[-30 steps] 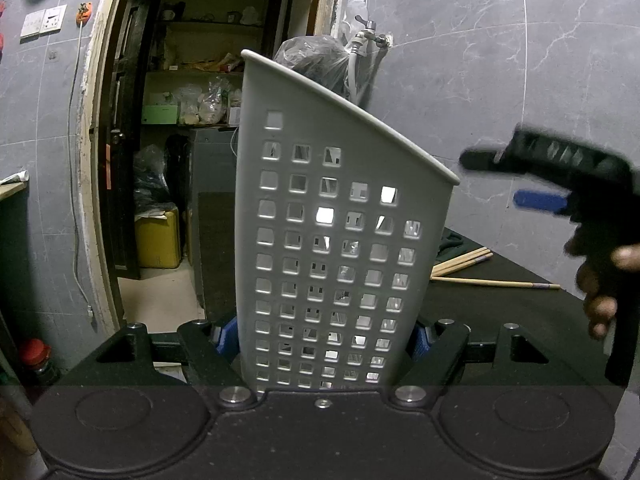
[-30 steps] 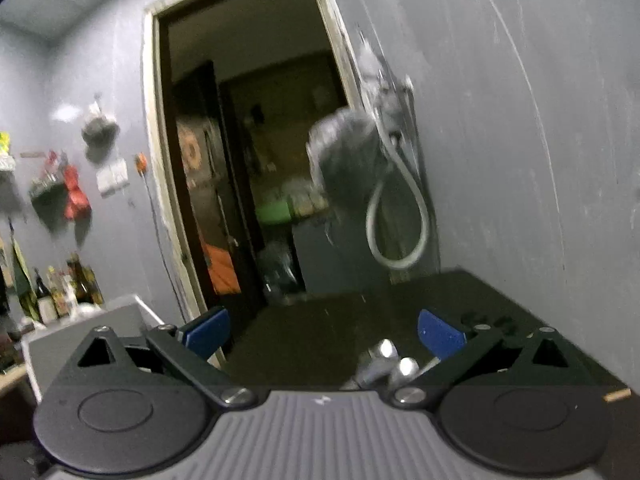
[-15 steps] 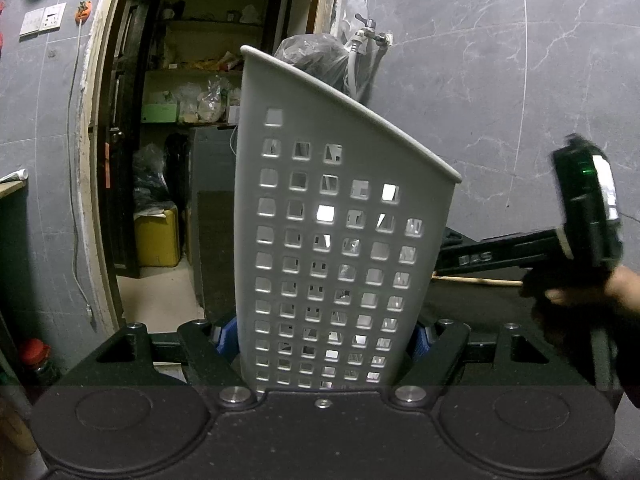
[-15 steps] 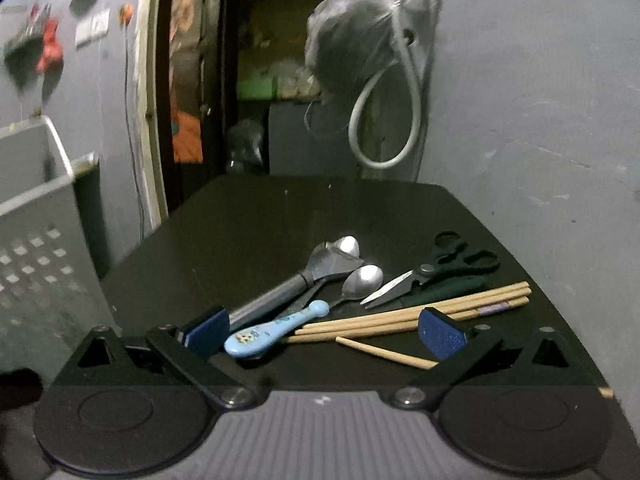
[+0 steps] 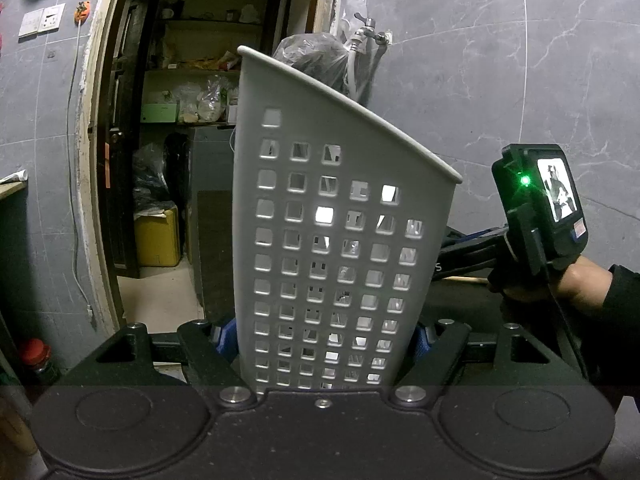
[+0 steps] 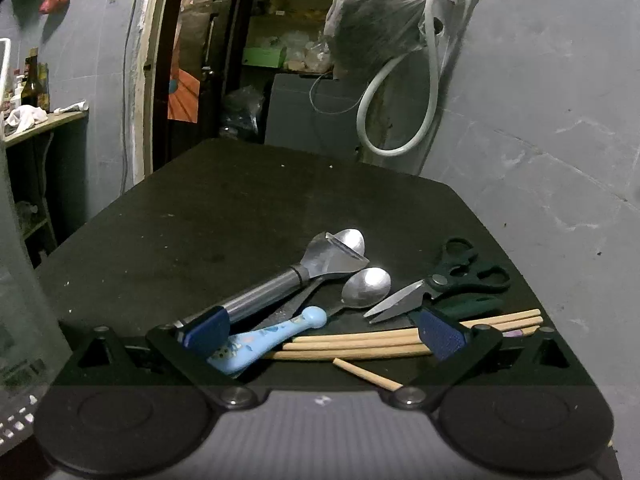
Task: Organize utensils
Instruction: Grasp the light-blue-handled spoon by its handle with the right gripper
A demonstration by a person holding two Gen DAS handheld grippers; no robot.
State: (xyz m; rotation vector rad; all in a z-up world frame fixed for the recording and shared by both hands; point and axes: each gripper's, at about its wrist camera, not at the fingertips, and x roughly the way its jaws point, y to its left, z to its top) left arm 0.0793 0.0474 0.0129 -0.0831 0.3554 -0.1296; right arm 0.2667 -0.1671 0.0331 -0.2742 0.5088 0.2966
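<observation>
My left gripper [image 5: 322, 338] is shut on a white perforated utensil holder [image 5: 336, 216] and holds it upright. My right gripper [image 6: 322, 330] is open just above a pile of utensils on the black table [image 6: 224, 216]. Between its fingers lie a light blue spoon [image 6: 266, 340] and several wooden chopsticks [image 6: 384, 340]. Beyond them are a steel peeler [image 6: 296, 276], a metal spoon [image 6: 366, 286] and dark green scissors [image 6: 448, 280]. The right gripper's body [image 5: 540, 216] shows at the right of the left wrist view.
A grey wall runs along the table's right side, with a tap, a hose [image 6: 400, 108] and a hanging bag [image 6: 376, 20]. An open doorway [image 5: 168, 160] lies behind the table. The holder's edge [image 6: 24, 280] shows at the left of the right wrist view.
My right gripper has swung down from facing the wall and doorway to just over the utensil pile, staying open. My left gripper and the holder have not moved.
</observation>
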